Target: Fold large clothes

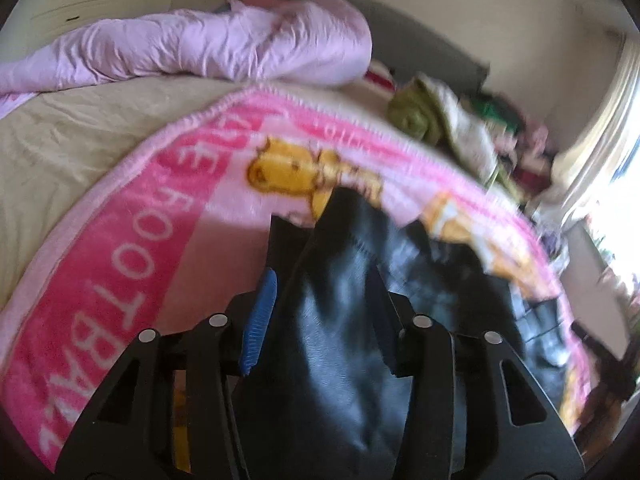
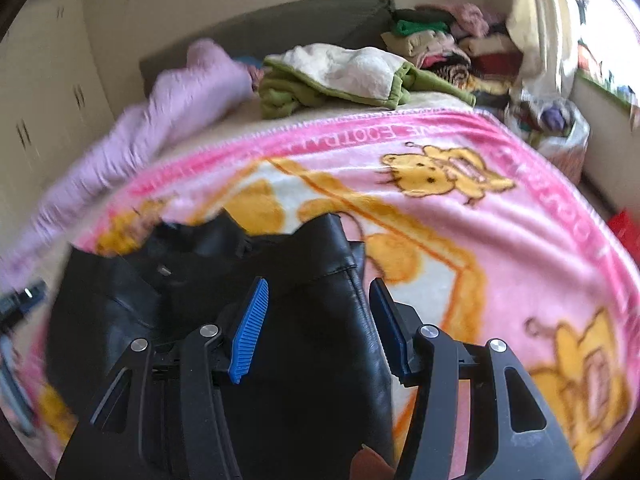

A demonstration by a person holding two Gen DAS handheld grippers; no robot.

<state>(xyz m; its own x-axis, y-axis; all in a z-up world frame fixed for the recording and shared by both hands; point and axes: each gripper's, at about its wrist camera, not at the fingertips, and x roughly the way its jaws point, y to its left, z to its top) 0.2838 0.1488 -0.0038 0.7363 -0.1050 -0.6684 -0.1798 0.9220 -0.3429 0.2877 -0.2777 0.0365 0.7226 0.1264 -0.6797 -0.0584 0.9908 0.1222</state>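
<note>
Two hand-held grippers hang over a black leather-look garment [image 2: 304,320] that lies crumpled on a bed [image 1: 60,152], in the middle of the near part of a pink fleece blanket [image 1: 132,240] printed with yellow cartoon bears and white lettering. The blanket covers most of the bed, with a strip of beige sheet bare beyond its far edge. Beyond the garment, at the far left of the bed, lies a bunched pale pink quilt [image 1: 224,48]; beyond the garment to the right sits a green and cream throw [image 2: 344,76], and further right of it a heap of mixed clothes [image 2: 452,48] against the wall beside a bright window with a pale curtain [image 2: 540,20].

The left hand-held gripper [image 1: 320,312] has its blue-padded jaws standing partly apart, a raised fold of the garment rising between them; the left pad stands clear of the cloth, while the right pad is mostly hidden behind the fold, so contact on that side cannot be told. The right hand-held gripper [image 2: 320,328] also has its jaws partly apart, straddling the garment's right-hand edge, with a gap visible between each blue pad and the black material. Both views are blurred at the edges.
</note>
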